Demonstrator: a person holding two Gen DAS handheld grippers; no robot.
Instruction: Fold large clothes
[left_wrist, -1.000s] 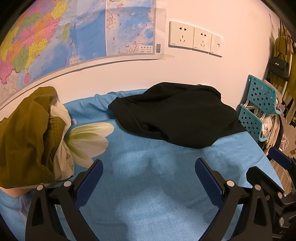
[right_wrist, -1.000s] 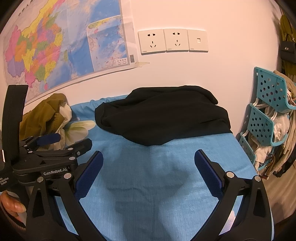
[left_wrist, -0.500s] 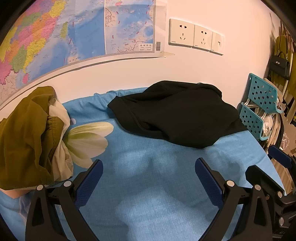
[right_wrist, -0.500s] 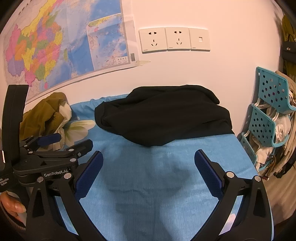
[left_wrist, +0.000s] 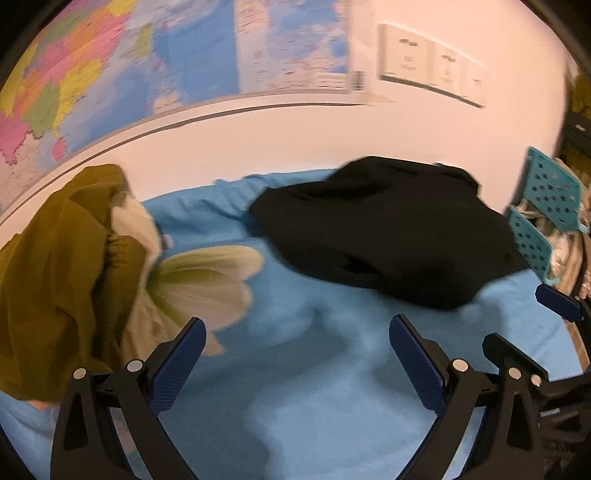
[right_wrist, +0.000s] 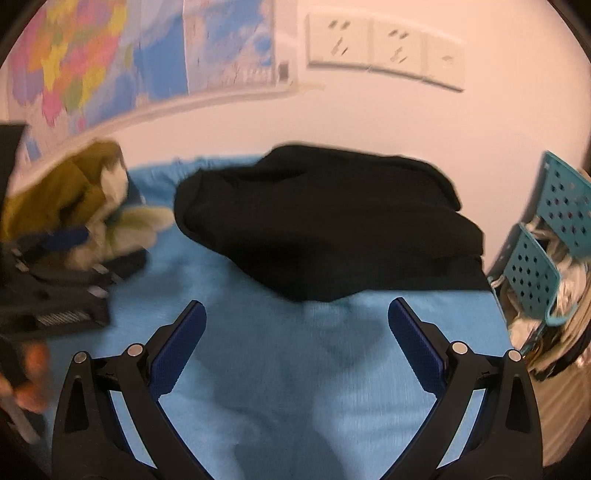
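Observation:
A crumpled black garment (left_wrist: 384, 236) lies on the blue sheet (left_wrist: 295, 369) against the far wall; it also shows in the right wrist view (right_wrist: 325, 225). My left gripper (left_wrist: 295, 347) is open and empty, above the sheet, short of the garment. My right gripper (right_wrist: 295, 332) is open and empty, its fingertips just in front of the garment's near edge. An olive-green garment (left_wrist: 55, 266) is heaped at the left, seen too in the right wrist view (right_wrist: 62, 188). Both views are motion-blurred.
A white flower print (left_wrist: 207, 280) marks the sheet beside the olive heap. A teal perforated rack (right_wrist: 546, 251) with clothes stands off the right edge. A map (left_wrist: 147, 55) and wall sockets (right_wrist: 380, 40) are on the wall behind.
Both grippers have moved forward toward the clothes and swung, blurring the views. The black garment looks nearer to the right gripper. Both jaws stay open.

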